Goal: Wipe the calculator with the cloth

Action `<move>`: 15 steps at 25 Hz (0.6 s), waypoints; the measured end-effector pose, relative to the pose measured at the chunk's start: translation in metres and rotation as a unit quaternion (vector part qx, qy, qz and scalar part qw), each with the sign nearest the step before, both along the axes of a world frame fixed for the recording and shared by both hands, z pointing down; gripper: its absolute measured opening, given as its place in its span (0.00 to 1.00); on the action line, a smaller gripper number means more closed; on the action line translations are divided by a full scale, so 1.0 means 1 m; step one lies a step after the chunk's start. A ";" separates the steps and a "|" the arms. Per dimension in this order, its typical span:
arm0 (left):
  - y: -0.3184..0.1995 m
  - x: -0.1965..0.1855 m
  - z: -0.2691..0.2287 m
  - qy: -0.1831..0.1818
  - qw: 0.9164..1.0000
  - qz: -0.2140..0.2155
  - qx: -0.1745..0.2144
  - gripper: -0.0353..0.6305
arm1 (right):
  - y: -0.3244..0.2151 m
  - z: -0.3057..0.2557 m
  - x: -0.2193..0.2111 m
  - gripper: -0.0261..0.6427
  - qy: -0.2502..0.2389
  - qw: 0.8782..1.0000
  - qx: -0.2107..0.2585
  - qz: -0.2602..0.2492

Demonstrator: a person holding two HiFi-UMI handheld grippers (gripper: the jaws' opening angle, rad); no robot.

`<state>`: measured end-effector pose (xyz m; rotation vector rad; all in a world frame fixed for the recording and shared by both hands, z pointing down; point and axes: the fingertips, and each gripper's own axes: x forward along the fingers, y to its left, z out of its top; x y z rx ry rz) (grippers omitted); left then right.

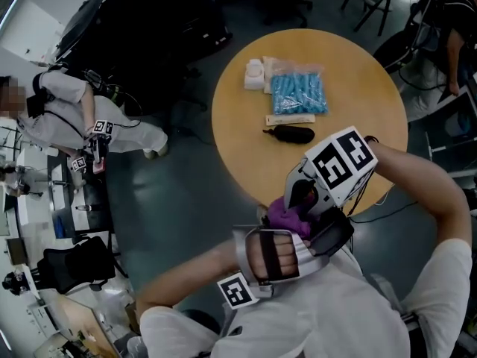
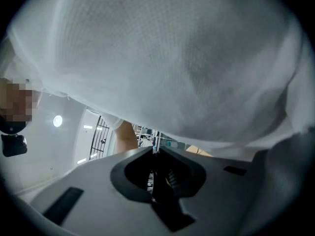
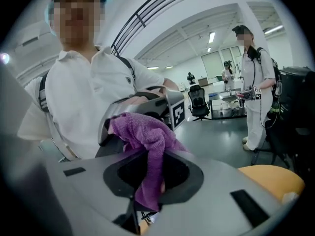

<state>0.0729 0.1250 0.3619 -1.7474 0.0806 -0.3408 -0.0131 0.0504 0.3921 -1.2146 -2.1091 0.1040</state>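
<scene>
A: Purple cloth (image 3: 142,132) hangs pinched in the jaws of the right gripper (image 3: 150,156). Just beyond is the left gripper (image 2: 155,150), jaws nearly closed, nothing seen between.
B: The calculator? Perhaps the dark oblong (image 1: 291,134) on the table (image 1: 246,125), well beyond. Keep a pad of cloth ahead of the tips.

Before me stands a round tabletop of light orange-brown wood (image 1: 365,73) on the dark grey floor (image 1: 171,192). Four things lie on it, grouped toward its far side. A small white container (image 1: 255,74) sits farthest from me, and a clear plastic bag of light blue pieces (image 1: 298,93) lies just beside it. Nearer to me lies a narrow beige strip (image 1: 291,119). A black oblong thing (image 1: 291,134) lies just beside that strip; I cannot tell what it is.
</scene>
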 end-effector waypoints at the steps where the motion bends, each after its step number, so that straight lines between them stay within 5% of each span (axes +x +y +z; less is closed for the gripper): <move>1: -0.002 -0.001 0.001 0.003 1.000 -0.003 -0.004 0.12 | -0.001 0.005 -0.004 0.15 0.003 1.000 0.002 -0.003; 15: -0.026 -0.002 -0.006 0.054 0.993 -0.016 -0.105 0.12 | -0.035 0.091 -0.027 0.15 0.031 0.998 -0.004 0.062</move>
